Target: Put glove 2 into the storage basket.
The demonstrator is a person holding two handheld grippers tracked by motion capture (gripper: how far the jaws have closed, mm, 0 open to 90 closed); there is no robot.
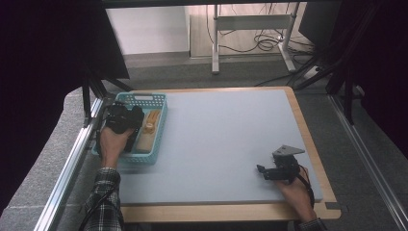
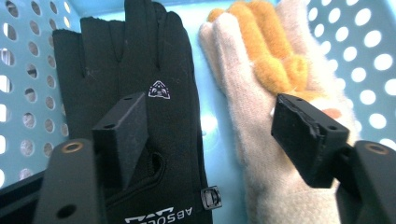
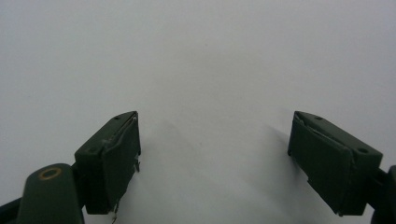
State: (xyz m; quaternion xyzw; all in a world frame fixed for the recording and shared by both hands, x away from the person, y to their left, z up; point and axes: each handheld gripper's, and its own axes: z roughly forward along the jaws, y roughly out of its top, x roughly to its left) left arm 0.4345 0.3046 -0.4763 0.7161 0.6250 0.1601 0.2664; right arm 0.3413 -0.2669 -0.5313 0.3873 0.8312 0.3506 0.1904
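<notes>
We see the left gripper [image 2: 210, 140] hanging over a turquoise plastic basket [image 1: 159, 144] that sits at the left edge of the desk [image 1: 216, 139], towards its far corner. Its jaws stand apart with nothing pressed between the pads. The basket walls are pierced with rows of round holes, and light shines through them. Two gloves lie flat on its floor, side by side and touching along their edges. The black glove [image 2: 140, 60] is smooth, thin fabric with a small white emblem on its back, white lettering at the cuff and a little plastic clip. The cream glove [image 2: 252, 116] is soft and fleecy, with a fuzzy orange patch [image 2: 268, 51] shaped like fingers lying over it. Both cuffs are cut off by the lower frame edge of the left gripper view, and the blocky black pads cover part of each glove.

From above, the left hand [image 1: 113, 144] and gripper hide most of the black glove. The right gripper [image 1: 263, 171] rests near the desk's near right corner, well apart from the basket, jaws wide over bare surface, held by the right hand [image 1: 296, 192].

The desk has a matte pale grey top with a light wooden border. Beyond it lie grey carpet, metal rails, a table frame and loose cables.
</notes>
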